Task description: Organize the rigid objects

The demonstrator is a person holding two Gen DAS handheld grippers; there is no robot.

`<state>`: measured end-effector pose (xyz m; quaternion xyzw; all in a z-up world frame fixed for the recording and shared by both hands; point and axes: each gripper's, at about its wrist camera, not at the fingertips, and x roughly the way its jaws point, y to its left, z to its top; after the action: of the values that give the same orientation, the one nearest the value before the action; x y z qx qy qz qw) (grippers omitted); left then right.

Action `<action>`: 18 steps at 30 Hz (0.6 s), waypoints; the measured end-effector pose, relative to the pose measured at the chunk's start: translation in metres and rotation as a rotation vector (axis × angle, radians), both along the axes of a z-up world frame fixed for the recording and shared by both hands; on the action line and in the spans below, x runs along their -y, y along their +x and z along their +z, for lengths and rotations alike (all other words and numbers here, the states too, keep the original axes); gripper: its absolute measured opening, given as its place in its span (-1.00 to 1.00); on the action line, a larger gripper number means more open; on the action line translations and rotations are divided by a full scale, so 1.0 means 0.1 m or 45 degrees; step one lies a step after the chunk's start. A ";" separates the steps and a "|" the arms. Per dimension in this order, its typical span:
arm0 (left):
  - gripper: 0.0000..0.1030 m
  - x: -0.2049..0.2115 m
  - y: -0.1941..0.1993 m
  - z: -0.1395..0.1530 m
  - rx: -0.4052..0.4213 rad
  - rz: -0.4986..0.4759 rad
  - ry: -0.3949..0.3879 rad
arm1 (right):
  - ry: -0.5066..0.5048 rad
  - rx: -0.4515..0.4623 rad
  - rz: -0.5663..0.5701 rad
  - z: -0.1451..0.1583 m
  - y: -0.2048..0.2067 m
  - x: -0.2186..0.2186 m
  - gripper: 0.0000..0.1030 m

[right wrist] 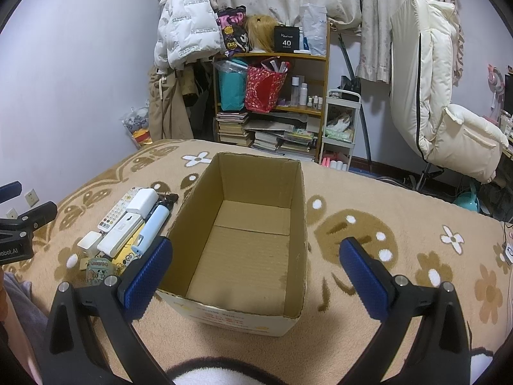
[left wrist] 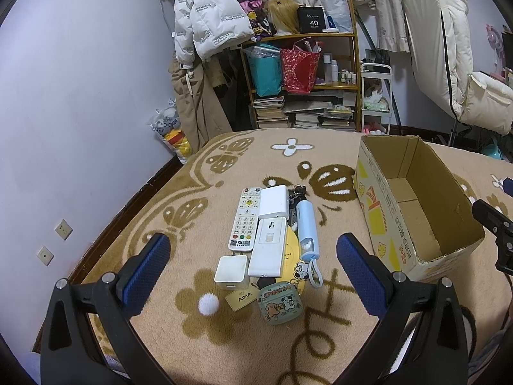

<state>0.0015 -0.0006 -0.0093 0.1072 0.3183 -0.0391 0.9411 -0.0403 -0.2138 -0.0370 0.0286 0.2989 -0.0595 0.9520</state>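
Note:
A cluster of small items lies on the tan blanket: a white remote [left wrist: 244, 218], a white power bank [left wrist: 272, 201], a white flat case [left wrist: 268, 247], a light blue tube [left wrist: 307, 229], a white charger cube [left wrist: 231, 272] and a green cartoon earbud case [left wrist: 280, 301]. My left gripper [left wrist: 253, 266] hovers open just before them, nothing between its fingers. An open, empty cardboard box [right wrist: 298, 192] stands to the right of the cluster. My right gripper [right wrist: 256, 272] is open over the box's near end. The same cluster [right wrist: 128, 227] shows left of the box.
A tan flower-pattern blanket [left wrist: 320, 346] covers the surface. A white pompom [left wrist: 208, 303] and a tan AIMA tag [left wrist: 240, 296] lie near the charger. Behind stand a loaded wooden shelf [left wrist: 304, 73], hanging coats and a white padded chair [right wrist: 442, 106]. The wall lies to the left.

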 end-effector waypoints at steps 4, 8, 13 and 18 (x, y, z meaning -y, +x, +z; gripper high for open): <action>0.99 -0.01 0.01 -0.01 -0.001 -0.002 0.001 | 0.000 -0.001 0.000 0.00 0.00 0.00 1.00; 0.99 0.00 0.01 -0.01 -0.002 -0.003 0.003 | -0.001 -0.002 0.000 0.00 0.00 0.00 1.00; 0.99 -0.01 0.01 -0.01 -0.002 -0.003 0.002 | -0.002 -0.003 0.000 -0.01 0.00 0.00 1.00; 0.99 0.00 0.01 -0.01 -0.003 -0.004 0.004 | -0.002 -0.003 0.000 -0.01 0.00 0.00 1.00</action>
<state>0.0026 -0.0008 -0.0101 0.1091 0.3192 -0.0400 0.9405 -0.0402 -0.2137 -0.0377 0.0276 0.2999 -0.0598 0.9517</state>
